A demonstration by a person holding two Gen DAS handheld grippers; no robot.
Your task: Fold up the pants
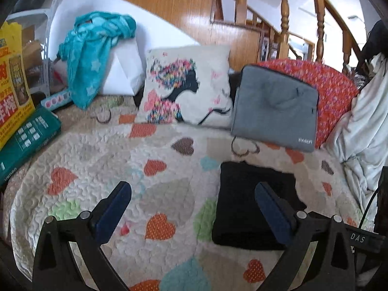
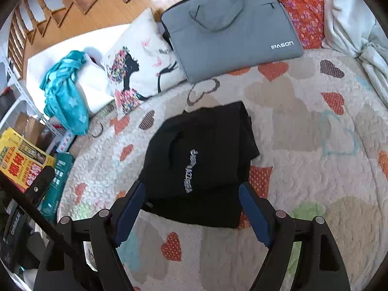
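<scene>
One folded black pants (image 2: 201, 165) bundle, long axis toward laptop bag (image 2: 230, 29).

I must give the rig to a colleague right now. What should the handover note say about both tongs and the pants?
Left tongs: open, holding nothing, above the heart-patterned quilted bedspread, left of the pants.
Right tongs: open, holding nothing, straddling the near edge of the pants.
Black fabric pants with silver lettering: lying on the bedspread in a compact folded rectangle, in front of the grey laptop bag.
Done: the folding looks finished.
Left: perhaps only straighten the uneven far corner, then withdraw.
</scene>
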